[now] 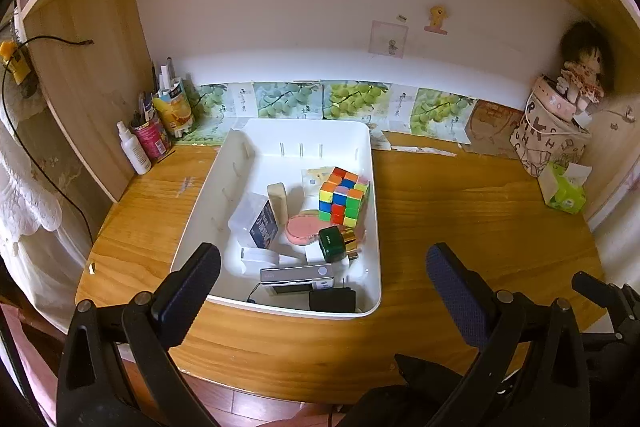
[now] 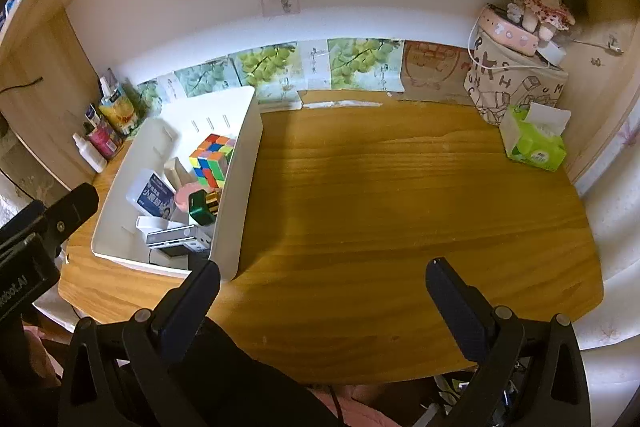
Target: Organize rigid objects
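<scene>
At the far left of the wooden surface [image 1: 460,203], a white spray bottle [image 1: 134,151] and printed cans [image 1: 176,109] stand against the side panel, outside the white plastic tray [image 1: 374,227]. The tray already holds the multicoloured puzzle cube [image 1: 344,197], a round pink case [image 1: 302,230], a green box [image 1: 333,244], a silver rectangular device [image 1: 297,275] and other small items, so the sorting looks nearly finished; the surface to its right lies bare. The left tongs [image 1: 324,279] hang released and empty just over the tray's near edge. The right tongs [image 2: 322,291], also spread with nothing between them, hover over bare wood beside the tray's near right corner.
</scene>
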Action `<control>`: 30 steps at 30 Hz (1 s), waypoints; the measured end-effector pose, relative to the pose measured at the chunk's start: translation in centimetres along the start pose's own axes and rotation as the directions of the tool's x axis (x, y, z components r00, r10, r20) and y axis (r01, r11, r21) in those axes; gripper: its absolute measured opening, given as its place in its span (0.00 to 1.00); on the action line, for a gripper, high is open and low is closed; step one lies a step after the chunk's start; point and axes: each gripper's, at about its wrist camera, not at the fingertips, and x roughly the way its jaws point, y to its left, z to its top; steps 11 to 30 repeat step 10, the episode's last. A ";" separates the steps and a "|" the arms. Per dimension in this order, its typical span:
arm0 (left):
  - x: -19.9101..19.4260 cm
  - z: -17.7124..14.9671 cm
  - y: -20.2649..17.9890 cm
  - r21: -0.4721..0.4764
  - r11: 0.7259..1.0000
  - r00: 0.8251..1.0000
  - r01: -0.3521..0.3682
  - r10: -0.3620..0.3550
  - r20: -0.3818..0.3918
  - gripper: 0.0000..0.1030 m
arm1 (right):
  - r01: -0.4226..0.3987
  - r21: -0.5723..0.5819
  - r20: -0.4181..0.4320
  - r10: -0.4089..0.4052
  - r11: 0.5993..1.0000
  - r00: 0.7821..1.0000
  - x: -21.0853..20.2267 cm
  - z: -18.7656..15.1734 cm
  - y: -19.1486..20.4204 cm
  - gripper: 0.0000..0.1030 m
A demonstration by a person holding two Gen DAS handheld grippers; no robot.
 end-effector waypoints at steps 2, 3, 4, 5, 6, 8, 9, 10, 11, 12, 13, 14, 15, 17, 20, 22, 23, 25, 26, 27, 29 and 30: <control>0.0 0.2 0.0 0.011 1.000 1.000 0.010 -0.010 0.005 1.00 | 0.009 0.007 -0.005 -0.009 1.000 1.000 0.1 0.0 0.0 1.00; 0.0 0.2 0.0 0.014 1.000 1.000 0.011 -0.011 0.008 1.00 | 0.013 0.010 -0.006 -0.013 1.000 1.000 0.1 0.1 0.1 1.00; 0.1 0.4 0.0 0.018 1.000 1.000 0.009 -0.009 0.010 1.00 | 0.017 0.013 -0.008 -0.017 1.000 1.000 0.2 0.1 0.2 1.00; 0.1 0.4 0.1 0.022 1.000 1.000 0.010 -0.011 0.012 1.00 | 0.021 0.014 -0.009 -0.021 1.000 1.000 0.2 0.1 0.3 1.00; 0.1 0.5 0.1 0.027 1.000 1.000 0.015 -0.015 0.015 1.00 | 0.027 0.016 -0.013 -0.027 1.000 1.000 0.4 0.1 0.4 1.00; 0.2 0.7 0.2 0.033 0.999 1.000 0.017 -0.017 0.017 1.00 | 0.033 0.017 -0.021 -0.032 0.999 0.999 0.6 0.2 0.6 1.00; 0.3 0.7 0.3 0.035 0.999 1.000 0.018 -0.019 0.018 1.00 | 0.036 0.017 -0.028 -0.035 0.999 0.999 0.7 0.2 0.8 1.00; 0.4 0.8 0.4 0.036 0.999 1.000 0.019 -0.019 0.018 1.00 | 0.039 0.016 -0.035 -0.038 0.999 0.999 0.9 0.2 0.9 1.00; 0.4 0.8 0.4 0.036 0.999 1.000 0.019 -0.019 0.018 1.00 | 0.039 0.016 -0.035 -0.038 0.999 0.999 0.9 0.2 0.9 1.00; 0.4 0.8 0.4 0.036 0.999 1.000 0.019 -0.019 0.018 1.00 | 0.039 0.016 -0.035 -0.038 0.999 0.999 0.9 0.2 0.9 1.00; 0.4 0.8 0.4 0.036 0.999 1.000 0.019 -0.019 0.018 1.00 | 0.039 0.016 -0.035 -0.038 0.999 0.999 0.9 0.2 0.9 1.00; 0.4 0.8 0.4 0.036 0.999 1.000 0.019 -0.019 0.018 1.00 | 0.039 0.016 -0.035 -0.038 0.999 0.999 0.9 0.2 0.9 1.00; 0.4 0.8 0.4 0.036 0.999 1.000 0.019 -0.019 0.018 1.00 | 0.039 0.016 -0.035 -0.038 0.999 0.999 0.9 0.2 0.9 1.00; 0.4 0.8 0.4 0.036 0.999 1.000 0.019 -0.019 0.018 1.00 | 0.039 0.016 -0.035 -0.038 0.999 0.999 0.9 0.2 0.9 1.00; 0.4 0.8 0.4 0.036 0.999 1.000 0.019 -0.019 0.018 1.00 | 0.039 0.016 -0.035 -0.038 0.999 0.999 0.9 0.2 0.9 1.00; 0.4 0.8 0.4 0.036 0.999 1.000 0.019 -0.019 0.018 1.00 | 0.039 0.016 -0.035 -0.038 0.999 0.999 0.9 0.2 0.9 1.00; 0.4 0.8 0.4 0.036 0.999 1.000 0.019 -0.019 0.018 1.00 | 0.039 0.016 -0.035 -0.038 0.999 0.999 0.9 0.2 0.9 1.00; 0.4 0.8 0.4 0.036 0.999 1.000 0.019 -0.019 0.018 1.00 | 0.039 0.016 -0.035 -0.038 0.999 0.999 0.9 0.2 0.9 1.00; 0.4 0.8 0.4 0.036 0.999 1.000 0.019 -0.019 0.018 1.00 | 0.039 0.016 -0.035 -0.038 0.999 0.999 0.9 0.2 0.9 1.00; 0.4 0.8 0.4 0.036 0.999 1.000 0.019 -0.019 0.018 1.00 | 0.039 0.016 -0.035 -0.038 0.999 0.999 0.9 0.2 0.9 1.00; 0.4 0.8 0.4 0.036 0.999 1.000 0.019 -0.019 0.018 1.00 | 0.039 0.016 -0.035 -0.038 0.999 0.999 0.9 0.2 0.9 1.00; 0.4 0.8 0.4 0.036 0.999 1.000 0.019 -0.019 0.018 1.00 | 0.039 0.016 -0.035 -0.038 0.999 0.999 0.9 0.2 0.9 1.00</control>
